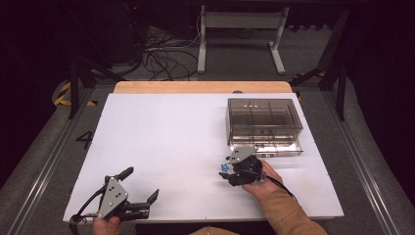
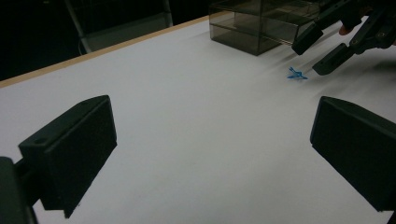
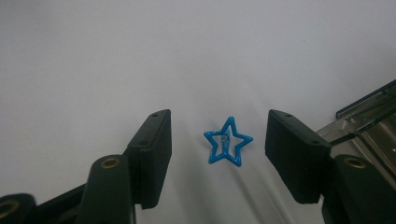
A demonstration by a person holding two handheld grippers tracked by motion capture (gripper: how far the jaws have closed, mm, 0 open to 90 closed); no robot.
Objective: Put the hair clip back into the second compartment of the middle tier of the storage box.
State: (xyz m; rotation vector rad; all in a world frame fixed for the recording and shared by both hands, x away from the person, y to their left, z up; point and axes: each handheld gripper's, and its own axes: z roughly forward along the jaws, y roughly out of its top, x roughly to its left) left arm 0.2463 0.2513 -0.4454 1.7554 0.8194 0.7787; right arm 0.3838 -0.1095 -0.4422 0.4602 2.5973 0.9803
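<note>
1. My right gripper (image 3: 218, 140) sits low over the white table (image 1: 171, 137), jaws spread apart with nothing clamped.
2. Between those jaws, touching neither, a small blue star clip (image 3: 228, 142) lies flat on the table; from above it shows just beside the gripper's tips.
3. A smoky clear drawer box (image 1: 263, 121) stands just beyond, its lowest drawer (image 1: 274, 147) pulled out.
4. My left gripper (image 1: 143, 185) rests at the near left edge, jaws wide apart, empty.
</note>
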